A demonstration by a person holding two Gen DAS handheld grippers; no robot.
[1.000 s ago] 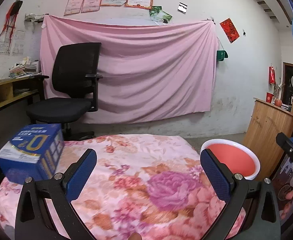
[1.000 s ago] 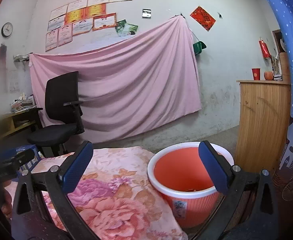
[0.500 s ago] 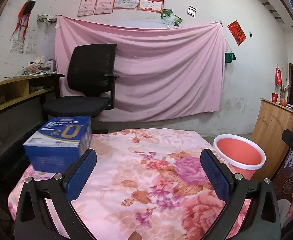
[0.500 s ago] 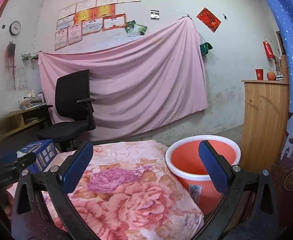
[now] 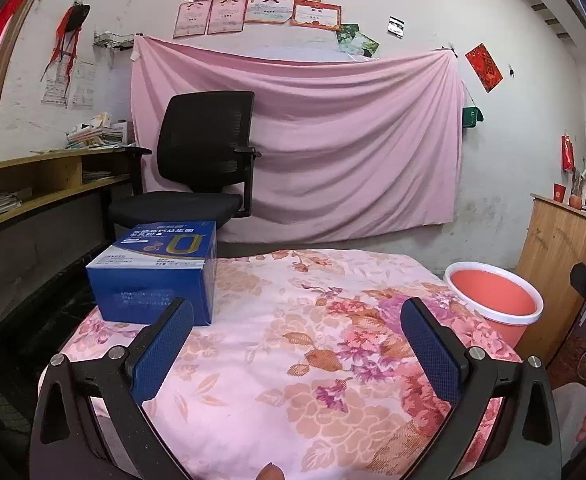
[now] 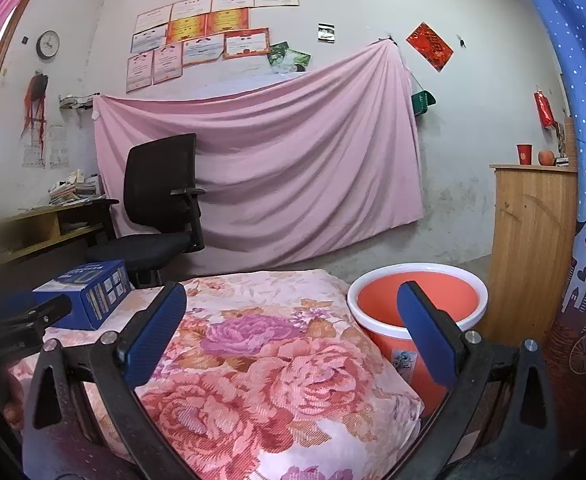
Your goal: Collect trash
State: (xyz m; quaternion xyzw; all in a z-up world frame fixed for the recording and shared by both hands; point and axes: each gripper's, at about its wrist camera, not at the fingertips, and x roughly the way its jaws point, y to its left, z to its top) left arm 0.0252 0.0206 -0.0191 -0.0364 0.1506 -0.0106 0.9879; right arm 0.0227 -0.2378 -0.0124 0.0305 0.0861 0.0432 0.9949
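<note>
Fingers (image 5: 164, 344) of both our grippers, left gripper (image 5: 297, 344) and right gripper (image 6: 293, 328), are spread, empty. We judge the blue box (image 5: 157, 272), well left of the orange bin (image 5: 493, 300), light, rigid; grasp across its narrow sides.

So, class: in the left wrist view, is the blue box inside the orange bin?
No, the blue box sits on the floral cloth, apart from the orange bin.

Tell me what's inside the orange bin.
The bin stands beside the floral table. Only its bare orange inner wall shows in both views. The bottom is hidden by the rim and, in the right wrist view, by a gripper finger, so any trash there cannot be seen.
</note>
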